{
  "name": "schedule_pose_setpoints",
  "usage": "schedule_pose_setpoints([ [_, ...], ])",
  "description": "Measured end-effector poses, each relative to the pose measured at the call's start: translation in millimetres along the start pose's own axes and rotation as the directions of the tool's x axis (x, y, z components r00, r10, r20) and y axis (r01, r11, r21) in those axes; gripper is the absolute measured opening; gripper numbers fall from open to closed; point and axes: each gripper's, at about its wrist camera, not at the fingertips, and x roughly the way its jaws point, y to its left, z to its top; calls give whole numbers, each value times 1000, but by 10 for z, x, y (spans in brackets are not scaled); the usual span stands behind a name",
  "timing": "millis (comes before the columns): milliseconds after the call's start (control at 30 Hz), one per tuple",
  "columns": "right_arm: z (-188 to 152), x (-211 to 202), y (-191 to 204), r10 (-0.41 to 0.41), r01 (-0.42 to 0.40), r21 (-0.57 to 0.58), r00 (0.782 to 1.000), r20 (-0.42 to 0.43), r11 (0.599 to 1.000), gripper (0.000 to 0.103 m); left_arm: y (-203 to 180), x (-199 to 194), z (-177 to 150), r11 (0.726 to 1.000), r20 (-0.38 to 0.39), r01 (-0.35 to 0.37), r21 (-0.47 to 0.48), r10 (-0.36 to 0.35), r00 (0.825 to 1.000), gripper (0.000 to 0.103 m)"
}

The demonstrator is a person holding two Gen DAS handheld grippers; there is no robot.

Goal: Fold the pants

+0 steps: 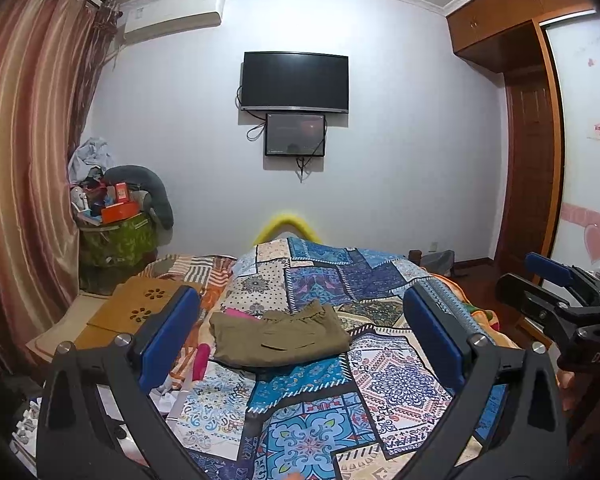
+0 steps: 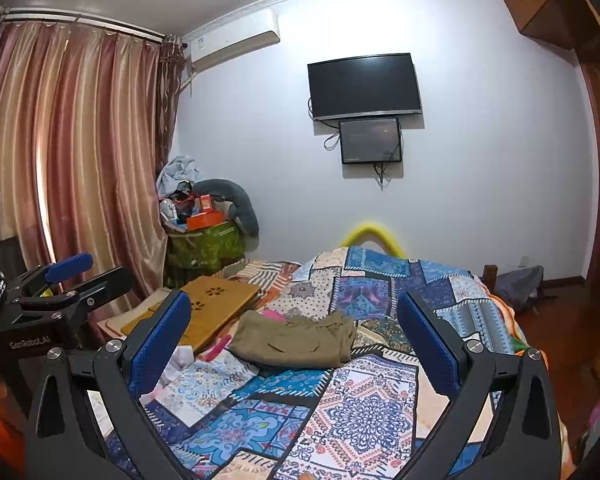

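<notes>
Ahead on the patchwork bedspread (image 1: 392, 376), the olive pants (image 1: 278, 338) lie already bunched into a compact bundle, long axis running left to right, with a tan lap desk (image 2: 216, 304) off to the left. Both tools hover well short of the cloth, raised and level, aimed down the bed. Left gripper (image 1: 300, 340) and right gripper (image 2: 294, 344) each have their blue fingers spread wide and empty, neither clearly nearer.

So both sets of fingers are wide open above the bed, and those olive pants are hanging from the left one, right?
Not quite. The olive pants lie on the patchwork bedspread, held by nothing. Both wrist views show it. The left gripper and right gripper are indeed wide open above the bed.
</notes>
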Motion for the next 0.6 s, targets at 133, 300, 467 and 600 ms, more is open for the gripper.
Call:
schedule_pose_setpoints([
  [133,-1,-2,1,0,0,2,1000,0,1000,102,18,-6,-4,1000,-2,5,-7,-5,1000,103],
  [300,1,6,-5,0,0,2,1000,0,1000,102,35,20,7,1000,-14,18,-22,-18,1000,103],
  [467,-8,12,-9,0,0,4,1000,-4,1000,102,13,24,-19,1000,-19,14,-16,-15,1000,103],
  [600,-10,22,-9,1,-1,7,1000,-7,1000,102,5,37,-33,1000,-24,16,-12,-16,1000,103],
])
